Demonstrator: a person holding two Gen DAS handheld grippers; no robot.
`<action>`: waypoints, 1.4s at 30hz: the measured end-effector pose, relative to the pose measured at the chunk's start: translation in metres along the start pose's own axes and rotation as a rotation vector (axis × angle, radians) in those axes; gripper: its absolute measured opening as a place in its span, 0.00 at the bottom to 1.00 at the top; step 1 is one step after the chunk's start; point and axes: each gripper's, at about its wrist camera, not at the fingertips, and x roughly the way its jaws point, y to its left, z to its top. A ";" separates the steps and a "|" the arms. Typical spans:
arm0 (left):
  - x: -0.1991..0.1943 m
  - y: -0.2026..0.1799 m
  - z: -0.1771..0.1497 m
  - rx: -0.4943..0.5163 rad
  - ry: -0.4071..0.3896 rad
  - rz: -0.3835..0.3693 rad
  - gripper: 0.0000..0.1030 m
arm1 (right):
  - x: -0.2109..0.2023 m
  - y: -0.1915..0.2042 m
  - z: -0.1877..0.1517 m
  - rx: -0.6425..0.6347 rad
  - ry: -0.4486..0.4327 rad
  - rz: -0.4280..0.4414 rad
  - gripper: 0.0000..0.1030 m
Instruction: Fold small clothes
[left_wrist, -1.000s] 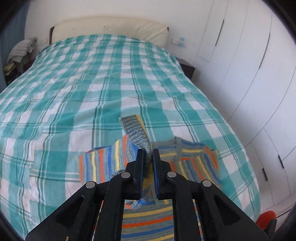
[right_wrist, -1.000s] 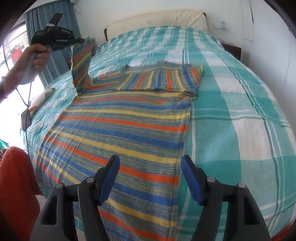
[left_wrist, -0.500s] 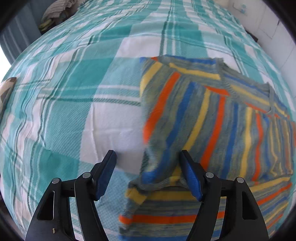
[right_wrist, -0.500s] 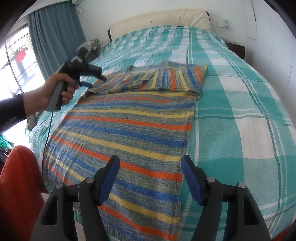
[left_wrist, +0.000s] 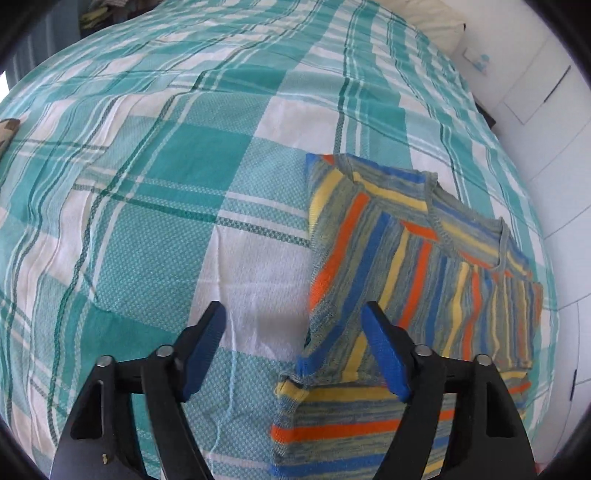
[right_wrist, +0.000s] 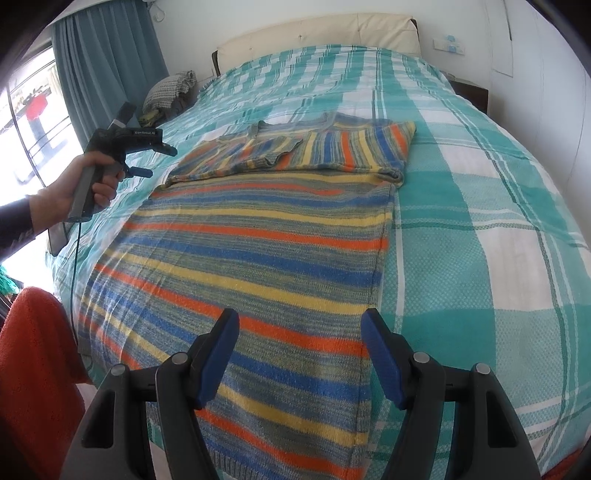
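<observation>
Left tool (left_wrist: 293, 354) closing, empty, over sweater (left_wrist: 417, 266) edge.

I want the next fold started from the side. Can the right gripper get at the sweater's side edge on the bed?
Probably yes. The right gripper is open just above the sweater, and the side edge runs up between its fingers. Nothing lies on that stretch or blocks it.
</observation>
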 end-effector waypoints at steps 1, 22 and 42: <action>0.011 -0.005 -0.003 0.024 0.027 0.065 0.03 | 0.001 0.001 -0.001 -0.008 0.005 -0.003 0.66; -0.088 0.068 -0.136 -0.033 -0.168 0.139 0.86 | -0.035 -0.056 0.012 0.128 -0.112 -0.182 0.68; -0.062 0.085 -0.169 -0.086 -0.135 0.195 0.99 | 0.000 -0.120 -0.022 0.362 0.005 -0.341 0.97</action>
